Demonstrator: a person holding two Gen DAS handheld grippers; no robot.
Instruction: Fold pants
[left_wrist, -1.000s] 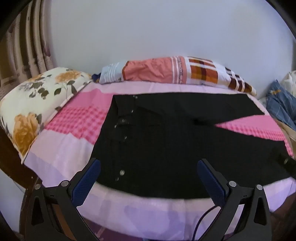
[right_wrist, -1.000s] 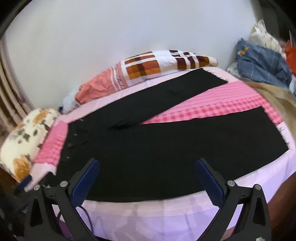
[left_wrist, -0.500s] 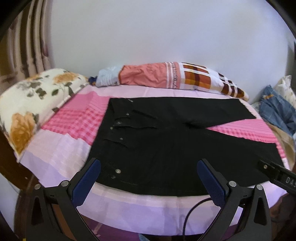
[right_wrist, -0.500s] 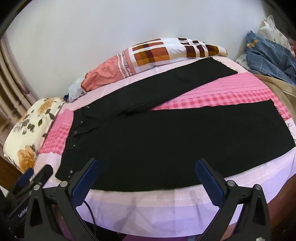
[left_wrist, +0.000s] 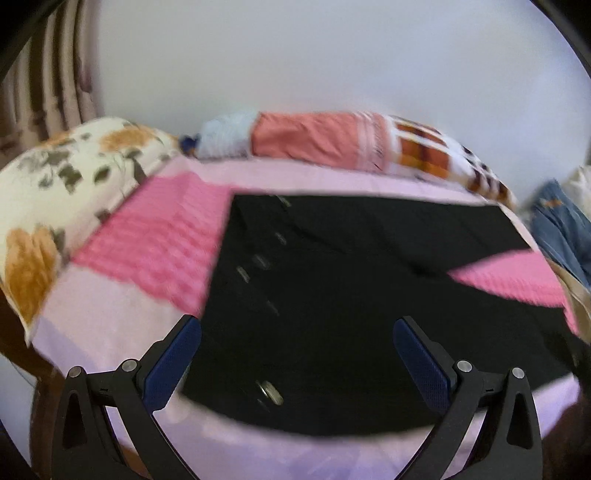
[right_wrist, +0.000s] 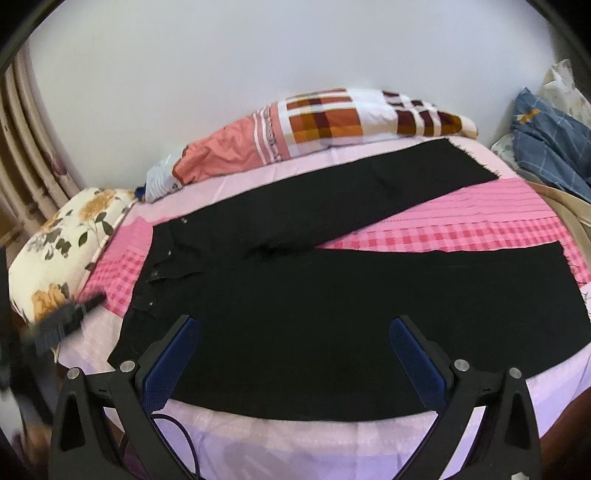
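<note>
Black pants (left_wrist: 351, 314) lie spread flat on the bed, waistband with metal buttons at the left, both legs running to the right and splayed apart. In the right wrist view the same pants (right_wrist: 351, 295) show whole, with pink sheet between the legs. My left gripper (left_wrist: 297, 354) hovers open above the near waistband corner, holding nothing. My right gripper (right_wrist: 295, 354) stands open over the near leg, also empty. The left gripper (right_wrist: 70, 314) appears blurred at the left edge of the right wrist view.
The bed (right_wrist: 461, 232) has a pink checked and lilac sheet. A floral pillow (left_wrist: 55, 206) lies at the left, a rolled orange and plaid blanket (right_wrist: 314, 129) along the wall, and blue plaid cloth (right_wrist: 546, 140) at the far right.
The left wrist view has swung closer to the waistband and is motion-blurred. The right gripper has moved slightly nearer the near leg. The pants have not moved.
</note>
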